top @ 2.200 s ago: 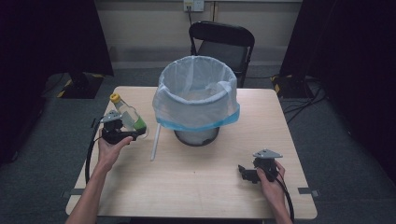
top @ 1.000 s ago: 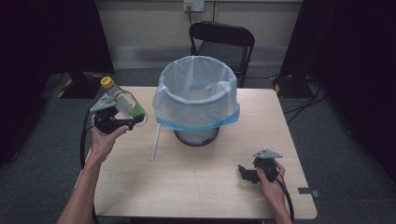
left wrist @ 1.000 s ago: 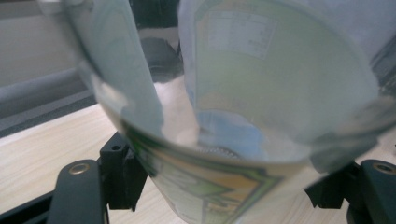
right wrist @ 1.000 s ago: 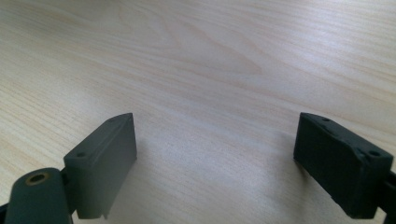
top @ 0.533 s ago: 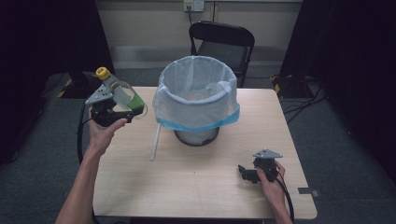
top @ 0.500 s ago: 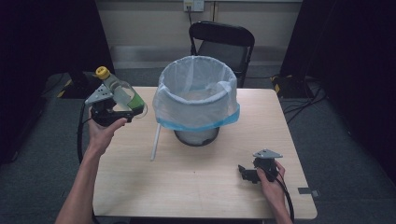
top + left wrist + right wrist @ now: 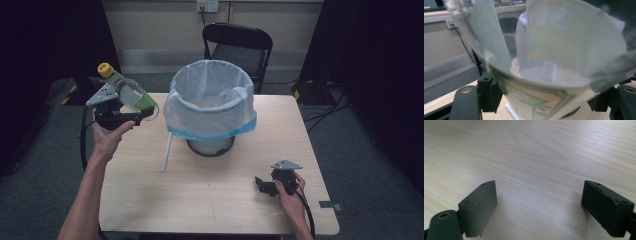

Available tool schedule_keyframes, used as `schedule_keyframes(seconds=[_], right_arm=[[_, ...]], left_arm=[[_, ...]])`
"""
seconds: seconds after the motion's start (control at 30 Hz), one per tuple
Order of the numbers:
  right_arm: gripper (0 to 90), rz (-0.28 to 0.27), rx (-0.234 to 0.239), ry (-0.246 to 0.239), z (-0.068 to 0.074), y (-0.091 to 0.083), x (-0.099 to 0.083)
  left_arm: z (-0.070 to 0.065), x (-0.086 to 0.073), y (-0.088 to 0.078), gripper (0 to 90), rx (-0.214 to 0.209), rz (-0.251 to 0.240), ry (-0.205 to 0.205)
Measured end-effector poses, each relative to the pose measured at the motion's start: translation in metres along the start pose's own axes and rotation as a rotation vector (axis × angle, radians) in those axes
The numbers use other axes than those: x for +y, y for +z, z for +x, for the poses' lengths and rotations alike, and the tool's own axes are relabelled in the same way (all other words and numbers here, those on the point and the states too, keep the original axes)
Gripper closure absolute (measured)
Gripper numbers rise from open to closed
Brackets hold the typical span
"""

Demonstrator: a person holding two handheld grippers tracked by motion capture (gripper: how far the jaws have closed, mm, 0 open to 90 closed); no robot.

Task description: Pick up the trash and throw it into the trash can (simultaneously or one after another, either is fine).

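Halfway through, by the look of it. Left hand-held gripper (image 7: 131, 116) clamped on a clear plastic bottle (image 7: 125, 90), yellow cap up and tilted away to the outer side, green label band down by the jaws. Bottle lifted clear of the desk (image 7: 215, 200), in the air just beside the bin (image 7: 210, 107), not yet over its rim. In the left gripper view, bottle (image 7: 554, 62) close against the camera, pinched between both jaws, label wrapped round its lower part. Pick-up done, then; left to do, probably: carry across above the bin mouth, open the jaws, drop.

Right hand-held gripper (image 7: 265, 186) low on the near right part of the desk, well apart from the bin. Jaws wide apart in the right gripper view, nothing between them but bare wood grain.

Between the left hand-held gripper and the bin, a thin white stick or straw (image 7: 166, 152) flat on the desk, perhaps next to go.

Desk pale wood, smooth, otherwise uncluttered. Bin lined with a white bag (image 7: 210, 80), blue edge hanging round the outside. Beyond it a black folding chair (image 7: 237, 42), a pale wall with a socket, dark curtains to either side, grey carpet, cables on the floor to the far right.
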State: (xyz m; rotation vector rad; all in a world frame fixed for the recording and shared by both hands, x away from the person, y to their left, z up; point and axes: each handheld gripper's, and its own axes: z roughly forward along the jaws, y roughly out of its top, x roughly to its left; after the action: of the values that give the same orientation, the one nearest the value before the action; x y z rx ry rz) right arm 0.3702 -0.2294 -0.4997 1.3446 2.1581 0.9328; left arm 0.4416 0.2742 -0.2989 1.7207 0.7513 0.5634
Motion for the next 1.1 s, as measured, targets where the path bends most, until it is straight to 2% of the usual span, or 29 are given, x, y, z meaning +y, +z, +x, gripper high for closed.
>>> schedule_keyframes(seconds=[0.17, 0.3, 0.53, 0.63, 1.1], right_arm=[[12.3, 0.001, 0.001, 0.002, 0.0, 0.0, 0.0], [12.3, 0.0, 0.0, 0.0, 0.0, 0.0, 0.0], [12.3, 0.001, 0.001, 0.002, 0.0, 0.0, 0.0], [12.3, 0.0, 0.0, 0.0, 0.0, 0.0, 0.0], [12.3, 0.0, 0.0, 0.0, 0.0, 0.0, 0.0]], left_arm=[[-0.002, 0.008, 0.001, 27.9, 0.004, -0.006, -0.002], [-0.007, 0.021, 0.001, 27.9, -0.014, -0.041, 0.014], [-0.01, 0.04, 0.002, 27.9, -0.019, -0.065, 0.028], [-0.013, 0.048, 0.004, 27.9, -0.037, -0.083, 0.022], [-0.027, 0.075, 0.022, 27.9, -0.11, -0.11, 0.024]])
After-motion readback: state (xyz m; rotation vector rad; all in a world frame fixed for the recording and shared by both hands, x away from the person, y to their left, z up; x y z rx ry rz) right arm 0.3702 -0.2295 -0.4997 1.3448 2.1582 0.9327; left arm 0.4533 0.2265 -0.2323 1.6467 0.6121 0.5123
